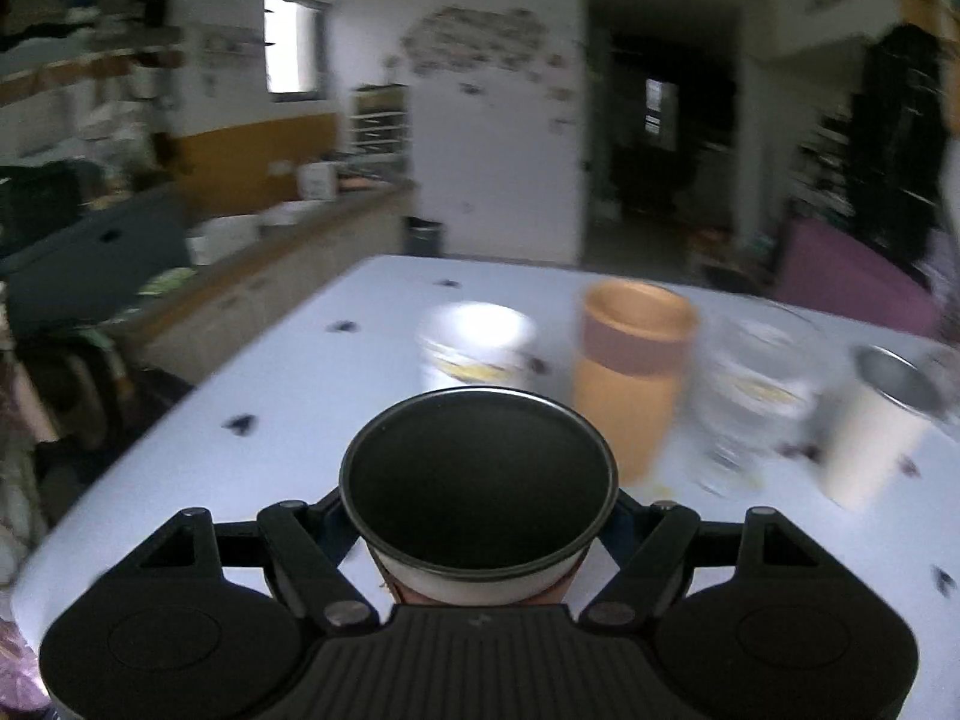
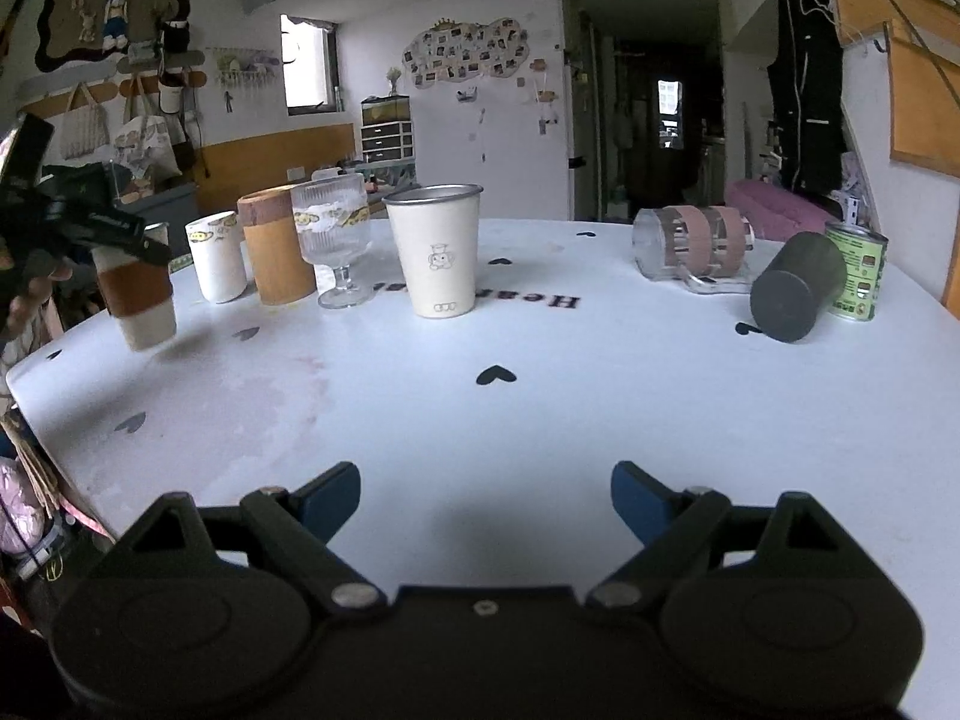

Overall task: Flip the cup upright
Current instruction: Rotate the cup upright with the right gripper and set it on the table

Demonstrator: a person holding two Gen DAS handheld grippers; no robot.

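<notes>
While white table (image 2: 540, 396) carries row of vessels, left gripper (image 1: 480, 531) grips cup (image 1: 478, 483) just above near-left table edge, roughly upright, dark interior, brown sleeve. Right gripper (image 2: 486, 498) spread wide, holding nothing. Far left: tan cylinder (image 2: 276, 249), ribbed glass goblet (image 2: 333, 228), cream metal-rimmed tumbler (image 2: 437, 252). Right: clear mug (image 2: 690, 246) on side, dark tumbler (image 2: 795, 288) leaning against green can (image 2: 859, 276).

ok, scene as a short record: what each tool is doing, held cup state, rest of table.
left tool: shut on cup with brown sleeve, held just above table, upright
right tool: open, holding nothing
standing upright: white cup, orange cup, stemmed glass, cream tumbler, green can
lying on side: clear mug, dark cup
</notes>
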